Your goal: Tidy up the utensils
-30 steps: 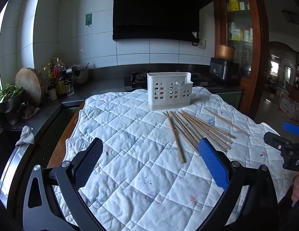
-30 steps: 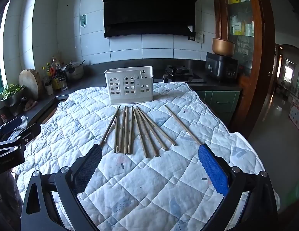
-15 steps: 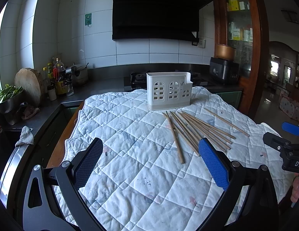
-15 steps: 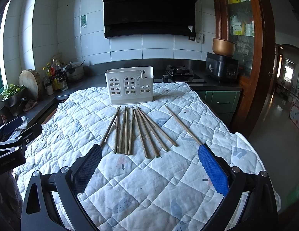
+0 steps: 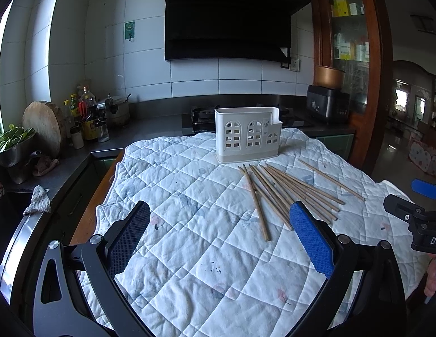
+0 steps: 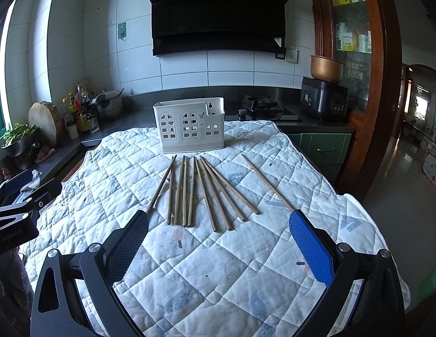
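Several wooden chopsticks (image 6: 202, 189) lie fanned out on a quilted white cloth (image 6: 218, 266); one chopstick (image 6: 267, 182) lies apart at the right. The same chopsticks (image 5: 285, 191) appear right of centre in the left wrist view. Behind them stands a white utensil holder (image 6: 189, 125) with arched cut-outs, the holder (image 5: 247, 137) empty as far as I can see. My right gripper (image 6: 218, 248) is open, short of the chopsticks' near ends. My left gripper (image 5: 219, 241) is open over bare cloth, left of the bundle. Neither holds anything.
A dark counter (image 5: 150, 132) runs behind and to the left, with bottles (image 5: 87, 118), a round wooden board (image 5: 45, 126) and a bowl of greens (image 5: 12, 146). A gas hob (image 6: 264, 106) and a black cooker (image 6: 324, 99) stand at the back right. The table drops off to the right.
Both views have shifted only slightly; the chopsticks and the holder lie as before. Both grippers remain open.
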Motion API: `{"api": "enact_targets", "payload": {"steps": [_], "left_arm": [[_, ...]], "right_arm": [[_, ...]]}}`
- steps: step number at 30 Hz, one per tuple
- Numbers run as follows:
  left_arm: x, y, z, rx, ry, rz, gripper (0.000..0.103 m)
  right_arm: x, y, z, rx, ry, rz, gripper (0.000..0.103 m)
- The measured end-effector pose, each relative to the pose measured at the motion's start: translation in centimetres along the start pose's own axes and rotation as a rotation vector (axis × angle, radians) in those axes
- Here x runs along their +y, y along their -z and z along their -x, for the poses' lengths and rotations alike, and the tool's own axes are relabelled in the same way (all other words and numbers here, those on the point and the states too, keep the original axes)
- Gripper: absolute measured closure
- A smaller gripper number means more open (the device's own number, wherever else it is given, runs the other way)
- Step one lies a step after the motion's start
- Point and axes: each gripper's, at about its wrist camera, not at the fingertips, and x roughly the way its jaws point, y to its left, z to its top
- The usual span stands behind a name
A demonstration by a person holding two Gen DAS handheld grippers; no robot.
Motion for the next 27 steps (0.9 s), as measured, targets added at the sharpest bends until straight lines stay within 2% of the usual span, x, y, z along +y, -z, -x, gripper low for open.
{"api": "enact_targets", "payload": {"steps": [27], "left_arm": [[0.18,-0.29,-0.03,-0.004,-0.008,-0.001,0.005]], "right_arm": [[0.33,-0.28,-0.29,-0.004,0.001,0.006,0.006]]}}
